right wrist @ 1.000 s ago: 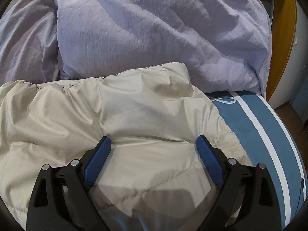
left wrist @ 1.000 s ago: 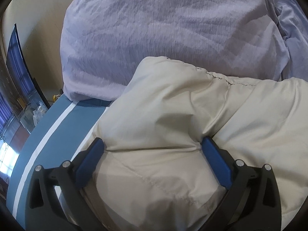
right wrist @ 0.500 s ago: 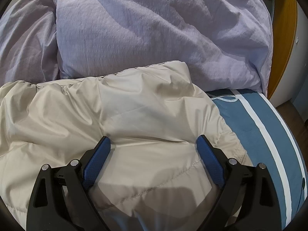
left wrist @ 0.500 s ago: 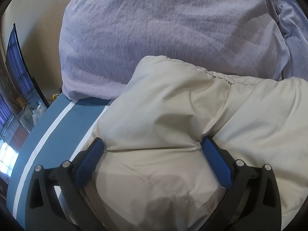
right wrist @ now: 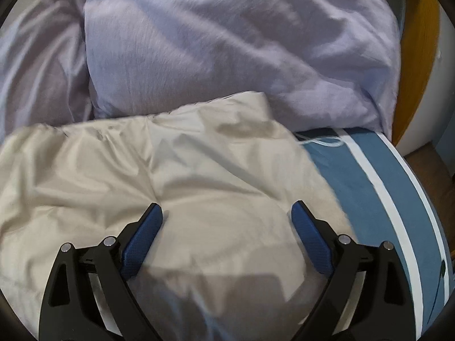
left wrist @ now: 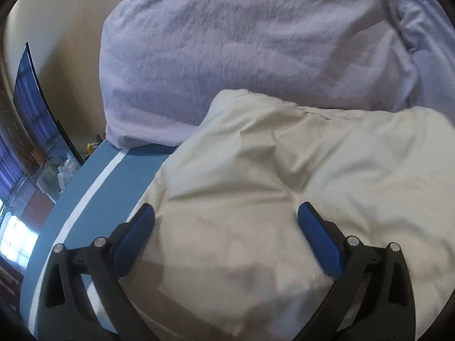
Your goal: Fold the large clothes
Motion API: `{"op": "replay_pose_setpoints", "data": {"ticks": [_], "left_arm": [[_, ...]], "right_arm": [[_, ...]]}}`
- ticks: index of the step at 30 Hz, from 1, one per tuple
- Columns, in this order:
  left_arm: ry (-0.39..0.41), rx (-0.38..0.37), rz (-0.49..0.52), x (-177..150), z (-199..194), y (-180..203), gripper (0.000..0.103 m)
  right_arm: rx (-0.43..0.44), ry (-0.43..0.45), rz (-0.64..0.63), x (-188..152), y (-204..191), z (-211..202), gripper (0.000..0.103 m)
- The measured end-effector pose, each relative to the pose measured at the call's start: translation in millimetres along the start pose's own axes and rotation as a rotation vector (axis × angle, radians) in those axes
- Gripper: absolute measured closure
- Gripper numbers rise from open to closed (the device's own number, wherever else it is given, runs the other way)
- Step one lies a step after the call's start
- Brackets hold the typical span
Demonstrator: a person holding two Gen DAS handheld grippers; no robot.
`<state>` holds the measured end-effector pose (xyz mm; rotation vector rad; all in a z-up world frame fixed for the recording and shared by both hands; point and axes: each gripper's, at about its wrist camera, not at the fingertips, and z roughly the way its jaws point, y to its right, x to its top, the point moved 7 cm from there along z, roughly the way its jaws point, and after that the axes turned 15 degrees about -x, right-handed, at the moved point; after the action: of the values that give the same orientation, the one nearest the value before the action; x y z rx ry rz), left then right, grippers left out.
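Closest in, the left gripper stands with its blue pads spread wide, pressed down over a puffy mound of the beige padded garment; the fabric bulges up between the fingers but nothing is pinched. The right gripper looks the same: jaws wide apart, straddling another swell of the beige padded garment, gripping nothing.

The garment lies bunched under and ahead of both tools on the blue bedcover, whose white stripe runs off to the left gripper's left and, in the other view, to the right gripper's right. Beyond the garment's far edge sits a big lilac pillow, the beige edge touching or just overlapping it.

My worry is the loft. This slick, air-filled cloth may spring back once the pressure is off, undoing the fold. If the jaws close here, they could catch only the top layer, dragging it off the layers beneath and skewing the stack toward the pillow.
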<state>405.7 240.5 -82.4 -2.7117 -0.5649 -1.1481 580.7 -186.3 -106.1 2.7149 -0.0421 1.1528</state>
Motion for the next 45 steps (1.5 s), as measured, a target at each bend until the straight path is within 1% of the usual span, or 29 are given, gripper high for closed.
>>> {"op": "replay_pose_setpoints", "data": {"ticks": [2, 6, 10, 13, 15, 18, 22, 25, 27, 28, 30, 31, 33, 34, 36, 37, 39, 43, 45], "left_arm": [[0.006, 0.001, -0.006, -2.1, -14.3, -4.1, 0.002], [0.024, -0.010, -0.059, -8.5, -46.6, -20.4, 0.002], [0.015, -0.008, -0.096, -20.0, -63.6, -34.9, 0.002], [-0.003, -0.022, -0.131, -30.9, -69.8, -41.8, 0.002], [-0.023, -0.049, -0.165, -38.3, -70.3, -45.7, 0.003], [-0.062, -0.111, -0.238, -51.4, -65.0, -49.2, 0.003], [-0.105, -0.159, -0.298, -62.9, -52.4, -47.7, 0.007], [-0.121, -0.192, -0.340, -67.8, -43.2, -45.0, 0.010], [-0.117, -0.213, -0.372, -68.1, -40.0, -44.2, 0.013], [-0.115, -0.221, -0.385, -67.7, -39.1, -44.1, 0.013], [-0.108, -0.246, -0.425, -66.5, -37.2, -45.0, 0.018], [-0.105, -0.253, -0.442, -65.5, -36.1, -45.1, 0.019], [-0.095, -0.273, -0.483, -64.6, -34.8, -47.2, 0.025], [-0.089, -0.278, -0.497, -64.2, -34.5, -47.8, 0.026], [-0.071, -0.295, -0.531, -63.5, -35.4, -49.6, 0.035], [-0.065, -0.298, -0.542, -63.0, -35.8, -50.0, 0.037], [-0.050, -0.306, -0.566, -62.5, -37.4, -51.4, 0.045], [-0.037, -0.319, -0.586, -60.8, -39.9, -53.6, 0.054], [-0.033, -0.324, -0.592, -60.5, -39.7, -54.4, 0.061]], "right_arm": [[0.012, -0.002, 0.044, -1.9, 17.1, -13.7, 0.009], [-0.010, -0.010, 0.101, -7.2, 46.4, -31.5, 0.009], [0.017, -0.065, 0.145, -22.1, 64.8, -38.4, 0.009], [0.043, -0.118, 0.179, -31.3, 77.0, -29.8, 0.009], [0.074, -0.172, 0.222, -40.1, 84.0, -21.6, 0.009], [0.119, -0.237, 0.281, -52.9, 90.3, -12.3, 0.009], [0.157, -0.270, 0.307, -62.4, 88.4, -7.5, 0.010], [0.191, -0.281, 0.318, -64.6, 86.6, -5.9, 0.017], [0.217, -0.286, 0.324, -63.8, 83.8, -3.3, 0.023], [0.228, -0.286, 0.325, -63.6, 82.6, -3.5, 0.024], [0.243, -0.279, 0.324, -63.3, 80.6, -4.4, 0.030], [0.247, -0.276, 0.324, -63.2, 80.0, -4.8, 0.030], [0.247, -0.263, 0.322, -62.6, 78.2, -5.5, 0.035], [0.249, -0.255, 0.320, -62.3, 77.8, -6.6, 0.035], [0.248, -0.240, 0.316, -62.5, 77.5, -8.1, 0.040], [0.249, -0.232, 0.313, -62.4, 77.0, -9.2, 0.041], [0.246, -0.221, 0.309, -62.6, 77.0, -11.3, 0.044], [0.243, -0.206, 0.303, -62.4, 76.5, -13.9, 0.050], [0.241, -0.194, 0.296, -62.4, 75.5, -15.6, 0.056]]}}
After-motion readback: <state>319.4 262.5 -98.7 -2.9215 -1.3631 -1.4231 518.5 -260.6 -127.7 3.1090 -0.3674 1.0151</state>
